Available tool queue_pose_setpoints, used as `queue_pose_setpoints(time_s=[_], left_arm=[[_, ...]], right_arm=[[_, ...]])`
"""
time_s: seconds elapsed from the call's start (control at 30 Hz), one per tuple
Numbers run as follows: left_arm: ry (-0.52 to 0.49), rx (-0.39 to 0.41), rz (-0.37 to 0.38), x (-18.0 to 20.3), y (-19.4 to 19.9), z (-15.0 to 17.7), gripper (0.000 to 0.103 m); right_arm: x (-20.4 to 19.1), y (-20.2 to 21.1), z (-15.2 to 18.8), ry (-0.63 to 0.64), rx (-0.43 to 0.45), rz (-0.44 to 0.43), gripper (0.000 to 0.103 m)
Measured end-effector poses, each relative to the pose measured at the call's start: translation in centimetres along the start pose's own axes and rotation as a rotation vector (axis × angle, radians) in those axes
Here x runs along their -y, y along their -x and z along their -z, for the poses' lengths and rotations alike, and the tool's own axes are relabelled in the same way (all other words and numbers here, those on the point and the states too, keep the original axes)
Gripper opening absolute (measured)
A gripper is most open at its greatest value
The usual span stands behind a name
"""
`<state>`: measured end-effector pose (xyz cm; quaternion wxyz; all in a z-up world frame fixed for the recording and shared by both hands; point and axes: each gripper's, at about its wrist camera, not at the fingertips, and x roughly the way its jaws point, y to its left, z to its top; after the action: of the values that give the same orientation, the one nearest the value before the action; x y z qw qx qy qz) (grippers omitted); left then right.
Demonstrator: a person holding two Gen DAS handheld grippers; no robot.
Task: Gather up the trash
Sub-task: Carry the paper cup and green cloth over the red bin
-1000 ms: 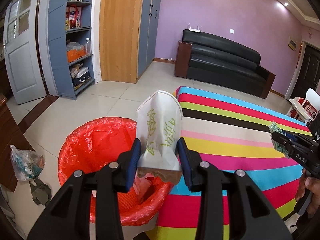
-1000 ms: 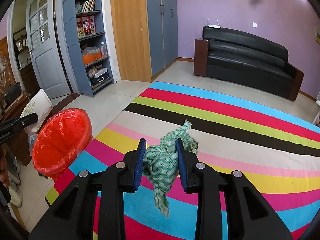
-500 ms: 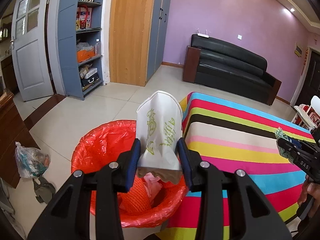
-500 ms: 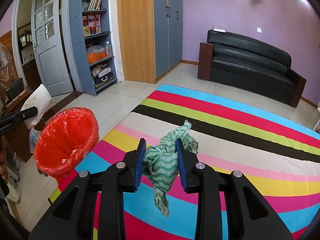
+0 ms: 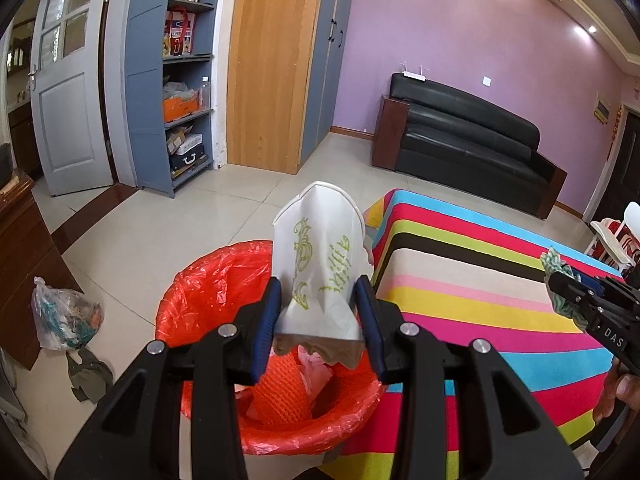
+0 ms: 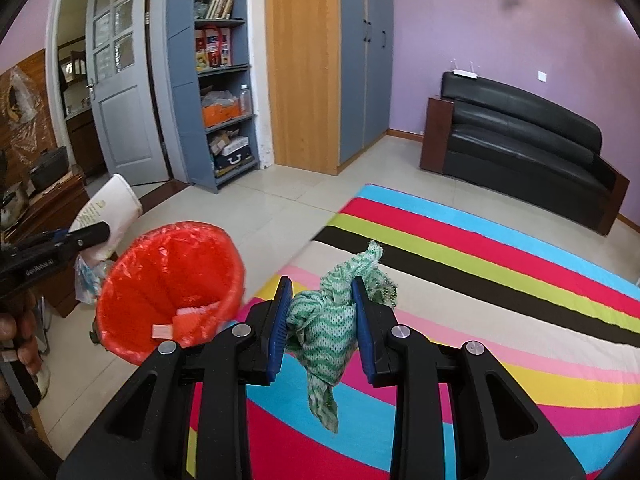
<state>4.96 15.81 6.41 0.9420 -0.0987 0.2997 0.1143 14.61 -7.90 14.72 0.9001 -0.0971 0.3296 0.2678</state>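
Note:
My left gripper (image 5: 318, 316) is shut on a squashed white paper cup (image 5: 320, 264) with green print, held just above the near rim of a bin lined with a red bag (image 5: 208, 280). The bin holds orange netting and paper scraps. My right gripper (image 6: 320, 312) is shut on a crumpled green-and-white net cloth (image 6: 328, 320), held over the striped cloth, right of the bin (image 6: 160, 268). The left gripper with the cup (image 6: 108, 212) shows at the left of the right wrist view; the right gripper (image 5: 580, 296) shows at the right edge of the left wrist view.
A table under a bright striped cloth (image 6: 500, 288) stands right of the bin. A clear bag of rubbish (image 5: 64, 320) and a dark rag lie on the tiled floor by a wooden cabinet. A black sofa (image 5: 460, 140), shelves and a door stand at the back.
My left gripper has carried the cup closer over the bin, so the bin's inside now shows below it. My right gripper has moved toward the bin with the net cloth.

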Motion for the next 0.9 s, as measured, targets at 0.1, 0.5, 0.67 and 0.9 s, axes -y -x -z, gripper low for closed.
queue_pose_setpoints(time_s=[0.1, 0.5, 0.67, 0.9], left_arm=[[0.007, 0.007, -0.011, -0.4, 0.3, 0.0, 0.038], [0.056, 0.023, -0.049, -3.0, 1.2, -0.8, 0.038], [0.085, 0.017, -0.068, -4.3, 0.9, -0.9, 0.038], [0.116, 0.021, -0.079, -6.4, 0.8, -1.3, 0.038]], right_arm=[[-1.4, -0.2, -0.8, 0.012, 0.009, -0.016, 0.029], [-5.9, -2.4, -2.8, 0.044, 0.006, -0.078, 0.029], [-8.1, -3.4, -3.6, 0.066, 0.007, -0.104, 0.029], [-11.1, -5.2, -4.2, 0.090, -0.001, -0.141, 0.029]])
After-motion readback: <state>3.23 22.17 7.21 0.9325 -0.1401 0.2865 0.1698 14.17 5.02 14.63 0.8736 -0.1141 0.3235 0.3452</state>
